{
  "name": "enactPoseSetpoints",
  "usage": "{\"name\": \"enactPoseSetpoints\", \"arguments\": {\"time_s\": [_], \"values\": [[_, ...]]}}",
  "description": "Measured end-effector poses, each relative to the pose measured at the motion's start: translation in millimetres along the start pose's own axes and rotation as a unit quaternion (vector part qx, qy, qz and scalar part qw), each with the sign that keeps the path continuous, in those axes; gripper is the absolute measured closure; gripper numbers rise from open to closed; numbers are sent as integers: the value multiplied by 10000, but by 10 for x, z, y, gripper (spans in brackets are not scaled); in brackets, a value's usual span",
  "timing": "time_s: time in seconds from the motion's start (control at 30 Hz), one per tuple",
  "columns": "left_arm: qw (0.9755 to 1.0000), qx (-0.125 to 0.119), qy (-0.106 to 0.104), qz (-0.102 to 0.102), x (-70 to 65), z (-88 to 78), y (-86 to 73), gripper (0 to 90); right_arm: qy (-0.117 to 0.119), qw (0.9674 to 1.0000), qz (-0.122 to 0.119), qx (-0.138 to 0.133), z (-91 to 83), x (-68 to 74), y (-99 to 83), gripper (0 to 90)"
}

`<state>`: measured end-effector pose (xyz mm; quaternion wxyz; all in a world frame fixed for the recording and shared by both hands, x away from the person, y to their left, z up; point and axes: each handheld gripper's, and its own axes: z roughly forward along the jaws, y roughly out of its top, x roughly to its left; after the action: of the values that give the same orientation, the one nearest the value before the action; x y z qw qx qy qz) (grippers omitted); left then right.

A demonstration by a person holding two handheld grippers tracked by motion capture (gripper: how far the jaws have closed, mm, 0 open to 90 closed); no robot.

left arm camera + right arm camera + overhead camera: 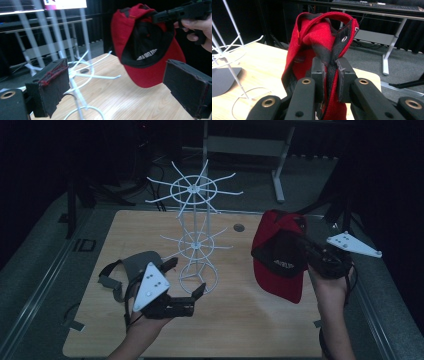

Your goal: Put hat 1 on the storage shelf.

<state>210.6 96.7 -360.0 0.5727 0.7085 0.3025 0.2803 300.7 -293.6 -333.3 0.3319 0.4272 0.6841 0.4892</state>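
Tabletop [240, 320] of pale wood grain, rounded at the corners, with a small dark round hole near the far edge. Grey floor around it; beyond, a dark room with black drapes, a desk frame on white legs and loose cables. White wire rack [195, 235] upright at the table's middle, ring base on the wood, two tiers of spokes fanning out above.

Grey cap [132, 267] lying on the table at the left, strap loop out to its side, just beyond the left gripper [186, 279]. Held above the wood, jaws wide apart and empty, tips pointing toward the rack's base ring without touching it. In the left gripper view, both padded fingers [50, 87] far apart, with the rack's spokes and the red cap showing between them farther off.

Red cap [277, 255] up in the air at the right, over the table's right edge, brim hanging down and the black lining with white lettering facing left. Right gripper [331, 75] pinched narrow on it: in the right gripper view, both pads pressed against a fold of red fabric and the black strap edge with its metal eyelet [344, 38]. Rest of the cap bunched upright above the jaws. Well apart from the rack and the grey cap.
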Motion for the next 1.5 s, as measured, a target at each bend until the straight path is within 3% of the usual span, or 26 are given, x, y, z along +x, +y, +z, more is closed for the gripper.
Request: {"name": "enactPoseSetpoints", "arguments": {"time_s": [0.1,0.13,0.43,0.6,0.73,1.0,1.27,1.43,1.5], "values": [[9999,34,-102,53,-48,101,39,74,49,10000,15,-31,-29,18,-4,786],[9997,77,-214,66,-111,231,82,74,87,9999,27,-91,-81,36,-1,786],[9987,212,-408,223,-266,624,204,74,273,9992,-65,-293,-322,132,32,786],[9981,292,-433,323,-333,772,245,74,372,9987,-99,-344,-455,181,18,786],[9980,314,-467,288,-356,869,292,74,436,9984,-121,-348,-518,221,-2,785],[9968,244,-698,318,-429,1105,448,74,542,9972,-156,-493,-633,301,-2,785],[9965,451,-666,234,-371,1308,476,74,723,9957,-198,-537,-666,374,6,785],[9953,640,-623,366,-414,1454,489,74,828,9948,-229,-548,-676,416,0,785],[9958,593,-608,337,-428,1479,505,129,824,9947,-259,-560,-685,434,-3,785]]}}
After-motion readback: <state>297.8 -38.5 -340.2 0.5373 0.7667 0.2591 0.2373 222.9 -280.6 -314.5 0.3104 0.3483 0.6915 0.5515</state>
